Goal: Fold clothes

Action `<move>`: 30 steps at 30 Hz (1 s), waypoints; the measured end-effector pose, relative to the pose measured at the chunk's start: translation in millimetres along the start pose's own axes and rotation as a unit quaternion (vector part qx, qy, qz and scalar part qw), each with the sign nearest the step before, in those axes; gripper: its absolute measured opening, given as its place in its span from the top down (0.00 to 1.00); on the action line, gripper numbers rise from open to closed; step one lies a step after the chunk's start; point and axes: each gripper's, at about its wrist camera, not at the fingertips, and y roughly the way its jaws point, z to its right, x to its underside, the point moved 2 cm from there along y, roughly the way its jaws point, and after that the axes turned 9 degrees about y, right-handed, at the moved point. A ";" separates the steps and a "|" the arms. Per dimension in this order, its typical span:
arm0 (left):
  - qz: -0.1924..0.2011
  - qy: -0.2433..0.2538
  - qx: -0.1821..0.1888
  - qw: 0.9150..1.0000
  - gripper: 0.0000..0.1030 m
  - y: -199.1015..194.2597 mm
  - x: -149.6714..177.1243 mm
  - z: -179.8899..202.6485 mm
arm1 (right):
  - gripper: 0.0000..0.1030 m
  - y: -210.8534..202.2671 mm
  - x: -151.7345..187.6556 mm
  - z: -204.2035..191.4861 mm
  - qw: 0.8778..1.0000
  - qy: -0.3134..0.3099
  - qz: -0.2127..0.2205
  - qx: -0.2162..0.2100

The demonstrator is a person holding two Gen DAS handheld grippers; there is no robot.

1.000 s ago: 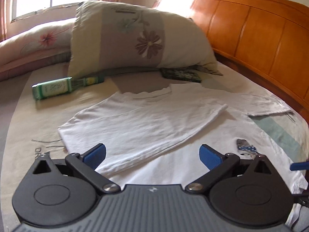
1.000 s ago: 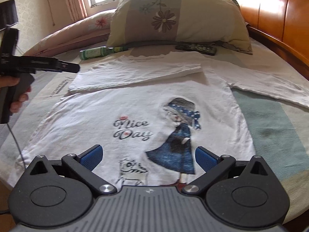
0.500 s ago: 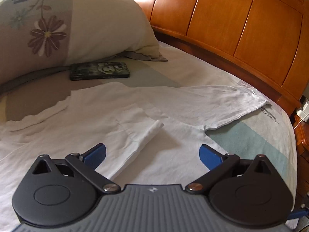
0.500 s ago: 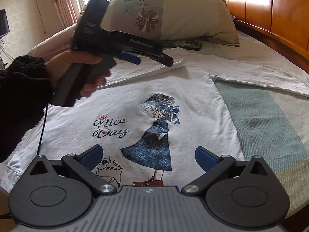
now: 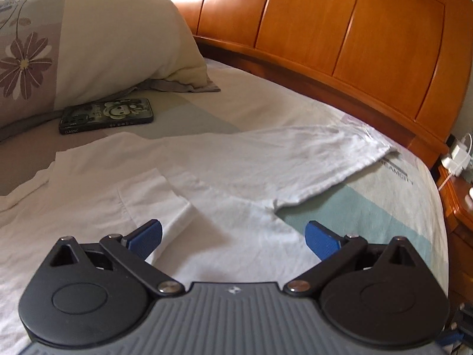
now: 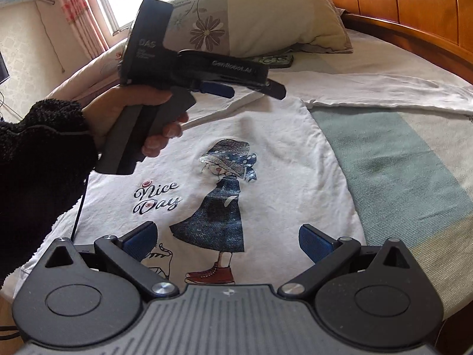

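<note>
2 grippers, and neither one holds cloth. Our left gripper (image 5: pixel 233 233) has swung away from the window side of the bed in the last second: 1 second ago it looked across the folded sleeve toward a green bottle, and now it faces the wooden headboard (image 5: pixel 348 29) and the sleeve that is still spread out (image 5: pixel 319 159). Its jaws stand wide apart, hovering over the shirt's shoulder area, with the cuff of the folded sleeve (image 5: pixel 165 198) just under the left blue pad.

From the right wrist view we see the left gripper (image 6: pixel 245 87) lifted above the white shirt (image 6: pixel 266 136), gripped by a hand (image 6: pixel 130 109) in a dark fuzzy sleeve (image 6: pixel 38 159). Our right gripper (image 6: pixel 226 241) has eased forward over the hem; the printed girl now sits between its fingers, which are spread open and closed on nothing.

The shirt lies flat, print up, on the bed sheet (image 6: pixel 408 159); 1 sleeve is already folded in across the chest, and the other stretches toward the headboard side. We read the turn as the start of the 2nd sleeve fold: the left gripper is lining up on that far sleeve. A phone (image 5: pixel 106 115) rests beside the pillow (image 5: pixel 118 38), near the collar but clear of the sleeve.
</note>
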 end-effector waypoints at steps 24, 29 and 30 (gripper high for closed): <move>-0.079 -0.074 -0.039 0.993 0.01 -170.2 126.3 -10.8 | 0.00 -53.0 5.4 -44.9 1.000 -0.007 0.020 -0.018; -0.068 -0.144 -0.047 0.986 0.01 -193.1 179.8 -14.7 | 0.00 -52.0 14.2 -63.9 0.999 -0.036 0.008 -0.016; -0.057 -0.147 -0.049 0.986 0.01 -199.5 186.1 -13.1 | 0.00 -50.7 16.4 -66.3 0.999 -0.038 0.004 -0.013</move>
